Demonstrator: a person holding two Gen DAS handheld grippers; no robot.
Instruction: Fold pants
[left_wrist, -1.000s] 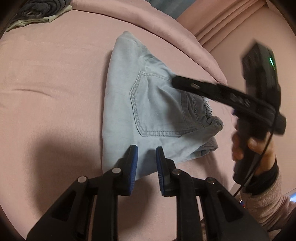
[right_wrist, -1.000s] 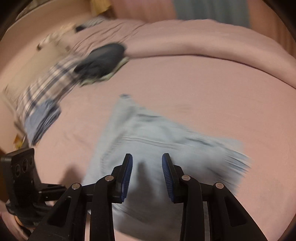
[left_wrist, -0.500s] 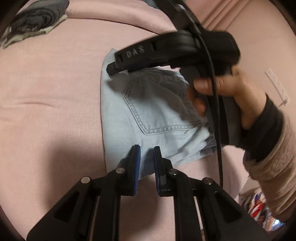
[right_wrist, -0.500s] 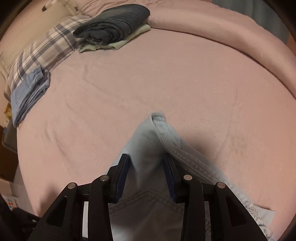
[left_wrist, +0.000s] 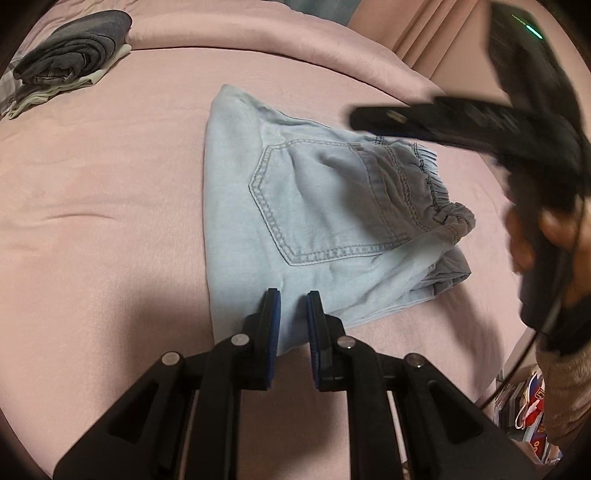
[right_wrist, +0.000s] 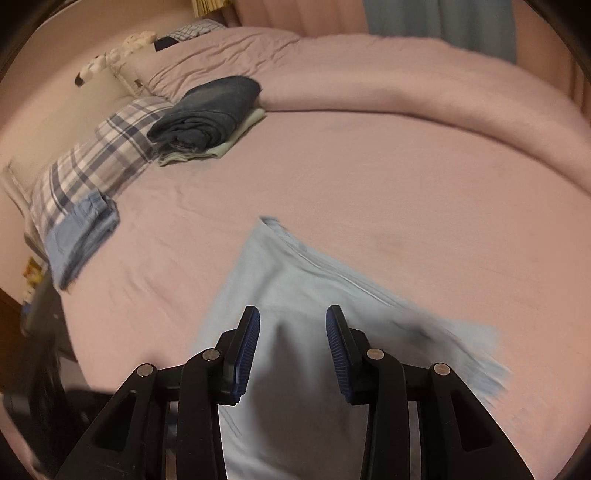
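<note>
Light blue denim pants (left_wrist: 314, 218) lie folded into a compact bundle on the pink bed, back pocket up, elastic waistband at the right. They also show in the right wrist view (right_wrist: 295, 295), blurred. My left gripper (left_wrist: 293, 306) hovers over the bundle's near edge, jaws slightly apart with nothing between them. My right gripper (right_wrist: 291, 325) is open and empty above the pants; it also shows in the left wrist view (left_wrist: 424, 118), held in a hand at the right, raised above the waistband.
A folded dark grey garment on a pale one (right_wrist: 210, 110) lies at the back left of the bed (right_wrist: 369, 177). A plaid pillow (right_wrist: 96, 155) and folded blue cloth (right_wrist: 81, 236) sit at the left. A rolled pink duvet (left_wrist: 258, 33) runs along the back.
My right gripper has drawn back from over the pants to the right and risen, jaws wider. My left gripper has opened a little and stays at the near edge.
</note>
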